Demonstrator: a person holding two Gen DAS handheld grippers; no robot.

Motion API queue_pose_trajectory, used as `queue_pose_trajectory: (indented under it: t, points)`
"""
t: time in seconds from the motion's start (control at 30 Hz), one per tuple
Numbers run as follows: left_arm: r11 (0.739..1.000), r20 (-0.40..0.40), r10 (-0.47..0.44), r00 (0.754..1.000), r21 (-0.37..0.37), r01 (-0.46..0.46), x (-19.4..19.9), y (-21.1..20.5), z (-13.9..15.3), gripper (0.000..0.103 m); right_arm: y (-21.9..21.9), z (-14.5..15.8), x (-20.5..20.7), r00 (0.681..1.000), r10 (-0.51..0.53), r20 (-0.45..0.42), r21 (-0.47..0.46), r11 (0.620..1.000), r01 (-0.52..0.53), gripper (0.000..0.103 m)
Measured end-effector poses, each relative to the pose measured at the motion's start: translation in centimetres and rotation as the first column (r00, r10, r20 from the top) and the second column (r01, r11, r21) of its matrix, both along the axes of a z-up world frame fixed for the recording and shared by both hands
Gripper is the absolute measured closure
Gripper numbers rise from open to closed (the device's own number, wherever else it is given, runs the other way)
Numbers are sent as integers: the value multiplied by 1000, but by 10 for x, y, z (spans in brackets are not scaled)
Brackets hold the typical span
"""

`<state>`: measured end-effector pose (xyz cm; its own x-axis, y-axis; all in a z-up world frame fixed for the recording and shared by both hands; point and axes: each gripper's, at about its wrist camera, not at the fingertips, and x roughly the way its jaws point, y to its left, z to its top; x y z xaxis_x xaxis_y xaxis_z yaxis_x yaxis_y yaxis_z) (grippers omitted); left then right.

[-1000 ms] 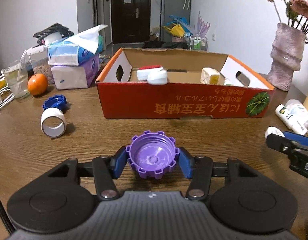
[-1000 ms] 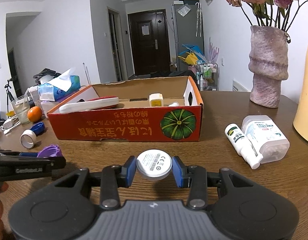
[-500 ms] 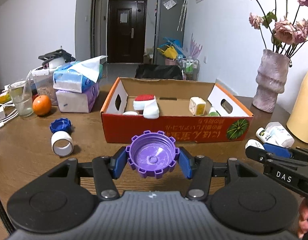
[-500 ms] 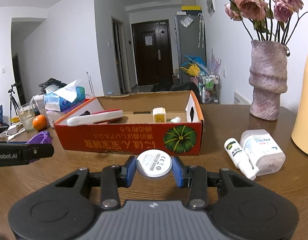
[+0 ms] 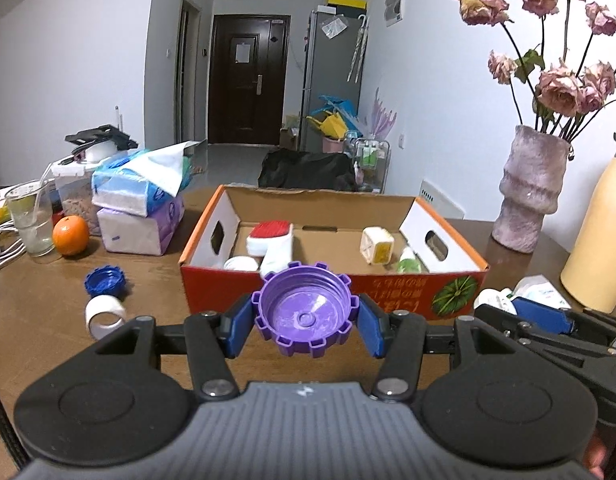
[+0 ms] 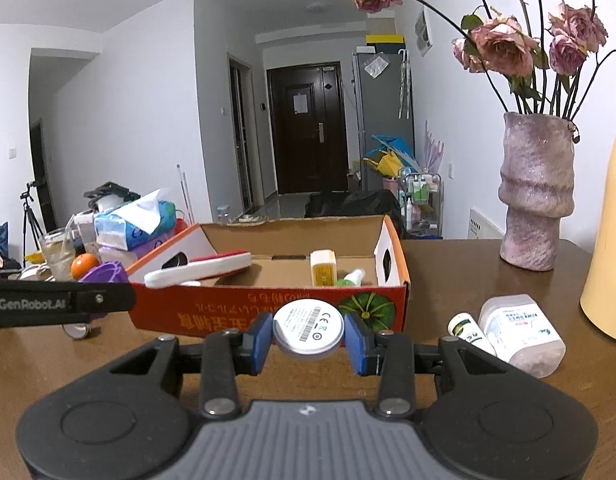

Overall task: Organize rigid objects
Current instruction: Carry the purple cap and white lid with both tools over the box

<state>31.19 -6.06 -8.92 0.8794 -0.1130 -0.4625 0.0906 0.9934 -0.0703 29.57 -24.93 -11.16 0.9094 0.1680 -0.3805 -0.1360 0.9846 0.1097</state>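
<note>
both jaws clamped — left gripper (image 5: 306, 314) on purple cap (image 5: 306, 309), right gripper (image 6: 308, 330) on white disc (image 6: 308, 327).

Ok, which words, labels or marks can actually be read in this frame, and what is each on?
"GenRobot.AI": on the left gripper, its arm seen in the right wrist view.
"CE" mark plus a barcode: on the white disc held by the right gripper; its small print is unreadable.
Cardboard box front: upside-down characters, not legible to me.
Small bottle and jar labels: too blurred.

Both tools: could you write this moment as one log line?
left tool: shut on purple cap | right tool: shut on white disc | cardboard box: ahead, open
</note>
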Motion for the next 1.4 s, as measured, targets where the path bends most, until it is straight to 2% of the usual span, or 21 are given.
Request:
queue_pose_trajectory:
  t: [0.6, 1.4]
  points:
    - [999, 40, 22, 999, -47, -21, 42, -9, 11, 47, 3, 12, 30, 999, -23, 39, 40, 999, 22, 64]
    - [998, 46, 27, 999, -50, -25, 101, -24, 4, 47, 3, 5, 85, 998, -43, 39, 53, 998, 41, 64]
